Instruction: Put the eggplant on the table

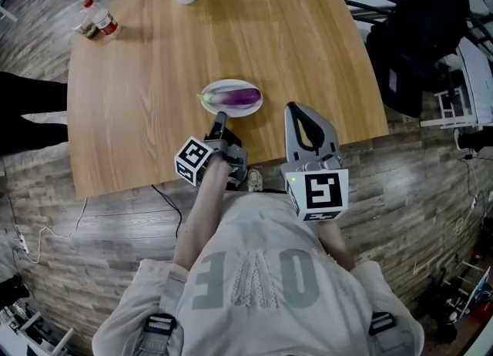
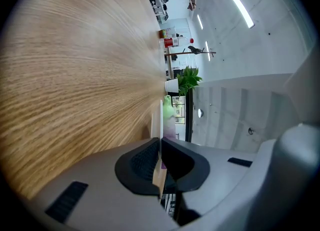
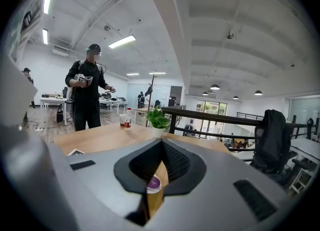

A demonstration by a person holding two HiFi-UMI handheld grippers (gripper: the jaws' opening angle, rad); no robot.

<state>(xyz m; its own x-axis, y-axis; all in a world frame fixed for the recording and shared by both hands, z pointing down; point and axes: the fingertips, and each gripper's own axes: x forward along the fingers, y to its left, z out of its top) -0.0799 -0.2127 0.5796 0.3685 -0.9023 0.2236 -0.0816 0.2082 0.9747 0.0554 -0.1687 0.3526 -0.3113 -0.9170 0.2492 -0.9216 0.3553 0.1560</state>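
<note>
- Eggplant lay on a white plate near the front middle of the table; not yet on the bare wood.
- Long axis ran left to right in the head view, green stem end to the left, so it lay crosswise to both grippers.
- Left gripper was the nearer: tips just short of the plate's near rim, eggplant directly ahead and a little to the right. No contact seen.
- Right gripper stood further right, clear of the plate, with the eggplant ahead and to its left.
- Left jaws: pressed together, nothing between them. Left gripper view showed the tool rolled on its side, table filling the left of the frame, stem and purple body in line past the tips.
- Right jaws: also together and empty; plate and purple end visible through the gap below the tips.
- Judgement: left jaws must part before any grasp across the short axis.
</note>
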